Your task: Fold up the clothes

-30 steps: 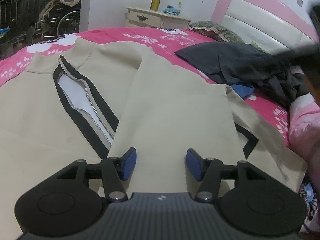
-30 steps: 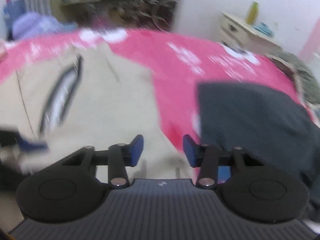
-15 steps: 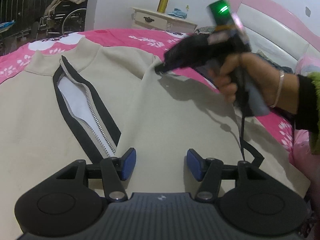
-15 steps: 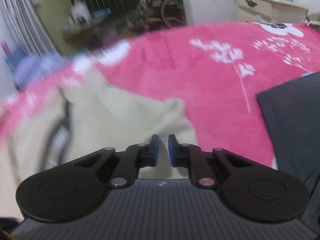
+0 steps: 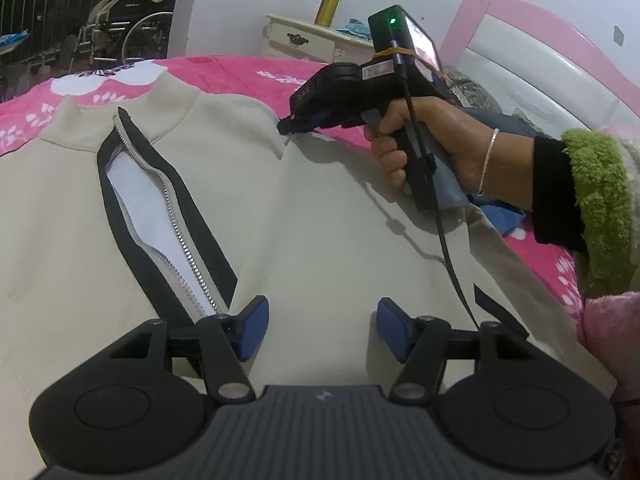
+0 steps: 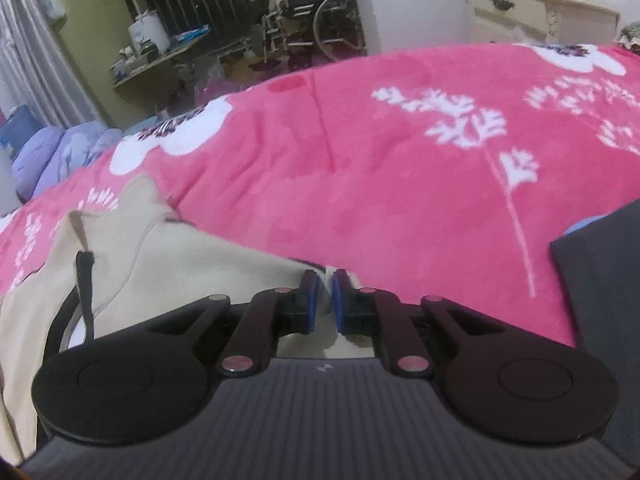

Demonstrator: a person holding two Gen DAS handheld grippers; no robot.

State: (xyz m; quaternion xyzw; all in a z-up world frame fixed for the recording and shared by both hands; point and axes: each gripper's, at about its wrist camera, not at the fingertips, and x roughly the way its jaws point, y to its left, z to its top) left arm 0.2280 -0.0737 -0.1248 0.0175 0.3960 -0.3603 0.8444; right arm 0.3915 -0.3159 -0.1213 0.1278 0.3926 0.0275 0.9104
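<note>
A beige zip-front jacket [image 5: 328,216] with black trim lies spread on the pink bed, its right sleeve folded over the chest. My left gripper [image 5: 318,326] hovers open just above the folded sleeve, holding nothing. A hand holds my right gripper [image 5: 290,126] at the jacket's shoulder corner. In the right wrist view the right gripper [image 6: 323,304] is shut on the beige jacket [image 6: 192,268] at its shoulder edge, with cloth pinched between the blue pads [image 6: 311,300].
The pink floral blanket [image 6: 400,168] covers the bed. A dark garment [image 6: 600,280] lies to the right. A cream nightstand [image 5: 308,42] with a yellow bottle [image 5: 329,5] stands behind, beside the pink headboard [image 5: 532,64]. A wheelchair [image 6: 316,28] stands beyond the bed.
My right gripper swung in from the right, came down to the jacket's shoulder corner and closed on the cloth. My left gripper stayed open over the folded sleeve.
</note>
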